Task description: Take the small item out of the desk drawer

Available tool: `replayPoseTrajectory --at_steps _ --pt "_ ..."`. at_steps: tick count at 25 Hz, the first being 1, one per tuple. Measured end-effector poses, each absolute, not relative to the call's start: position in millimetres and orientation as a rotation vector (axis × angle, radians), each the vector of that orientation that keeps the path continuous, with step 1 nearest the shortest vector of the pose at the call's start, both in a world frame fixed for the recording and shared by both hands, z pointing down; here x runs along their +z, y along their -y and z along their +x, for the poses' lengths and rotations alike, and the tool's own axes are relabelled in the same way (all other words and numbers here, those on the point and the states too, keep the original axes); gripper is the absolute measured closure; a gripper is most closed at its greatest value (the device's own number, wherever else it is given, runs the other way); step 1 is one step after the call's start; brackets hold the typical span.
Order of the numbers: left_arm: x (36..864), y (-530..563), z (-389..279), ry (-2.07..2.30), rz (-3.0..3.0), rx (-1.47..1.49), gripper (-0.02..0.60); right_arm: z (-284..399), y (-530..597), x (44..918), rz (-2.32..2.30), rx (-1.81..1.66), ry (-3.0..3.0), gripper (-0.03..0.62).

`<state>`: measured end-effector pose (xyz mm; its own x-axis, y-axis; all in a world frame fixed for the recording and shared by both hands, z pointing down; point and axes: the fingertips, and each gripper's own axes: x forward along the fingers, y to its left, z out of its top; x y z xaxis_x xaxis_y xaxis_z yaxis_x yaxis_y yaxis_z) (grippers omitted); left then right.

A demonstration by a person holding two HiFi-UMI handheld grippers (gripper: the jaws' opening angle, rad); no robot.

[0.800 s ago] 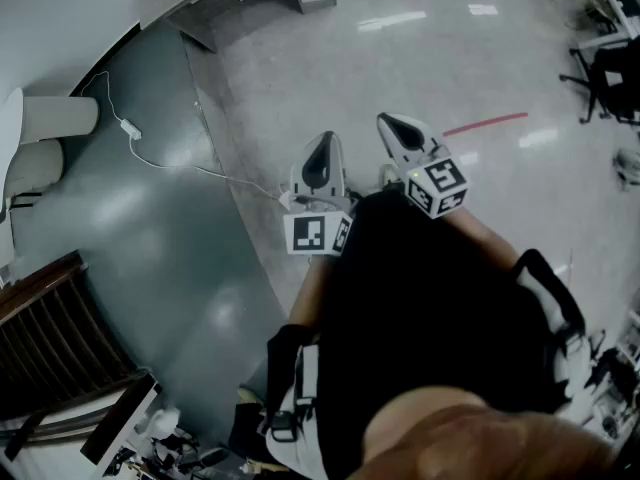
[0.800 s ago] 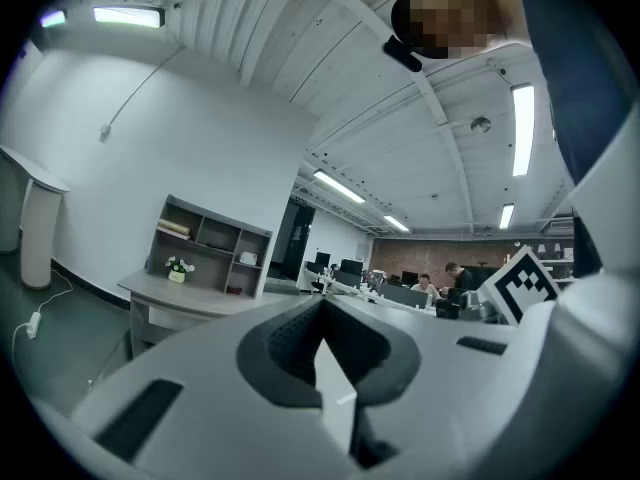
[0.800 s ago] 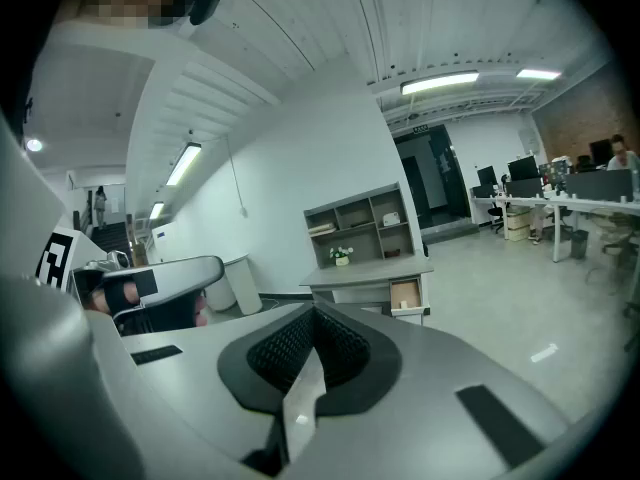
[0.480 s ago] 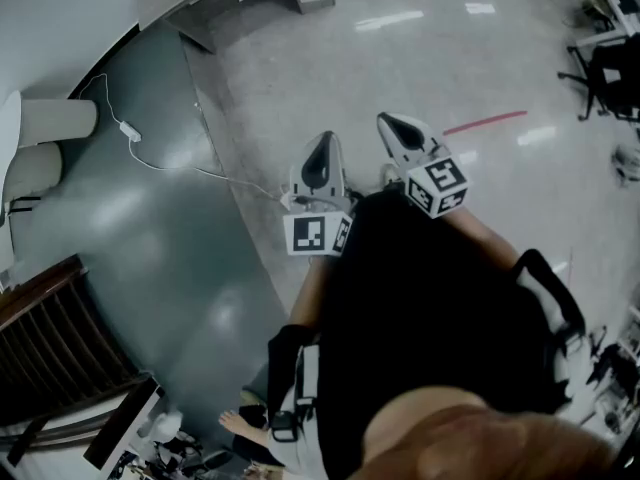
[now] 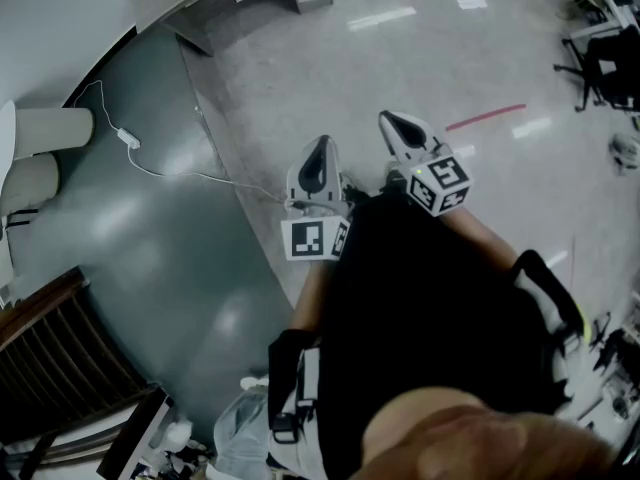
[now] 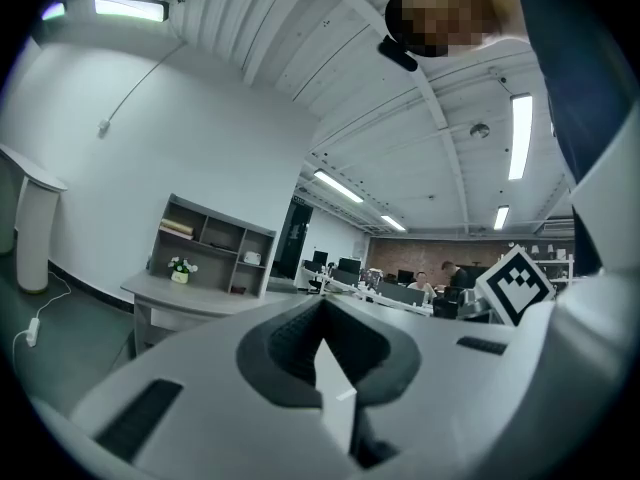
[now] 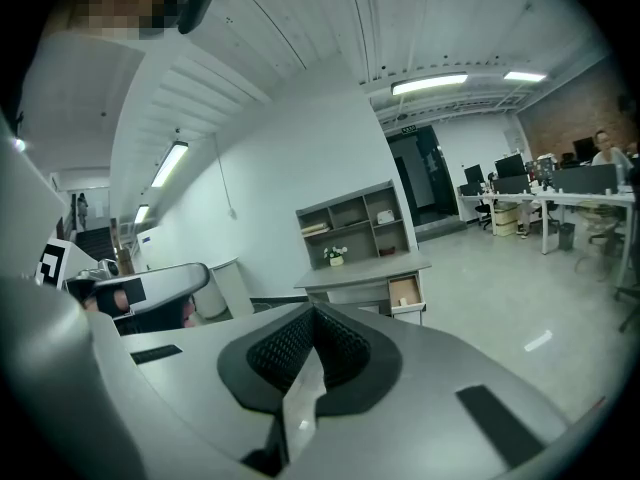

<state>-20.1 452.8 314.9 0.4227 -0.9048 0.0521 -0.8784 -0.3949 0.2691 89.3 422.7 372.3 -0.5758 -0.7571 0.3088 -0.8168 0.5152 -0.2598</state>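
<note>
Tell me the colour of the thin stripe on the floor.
The stripe is red, clearest in the head view.

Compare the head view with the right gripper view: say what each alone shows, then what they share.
Only the head view: a white cable lying on the floor, and the right tool's marker cube. Only the right gripper view: the shelf unit, a small plant, ceiling lights. Both: the desk with its open drawer, and the right tool, shut and empty.
</note>
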Motion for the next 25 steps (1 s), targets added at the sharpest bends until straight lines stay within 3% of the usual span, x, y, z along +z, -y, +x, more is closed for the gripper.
replayPoseTrajectory --at_steps 12,25 --pt "325 -427 -46 1.498 2.431 -0.150 0.583 68 -391 381 1.436 0.579 2.553 0.594" --pt "340 -291 -38 1.514 2.440 -0.052 0.583 69 -245 390 1.380 0.571 2.568 0.594"
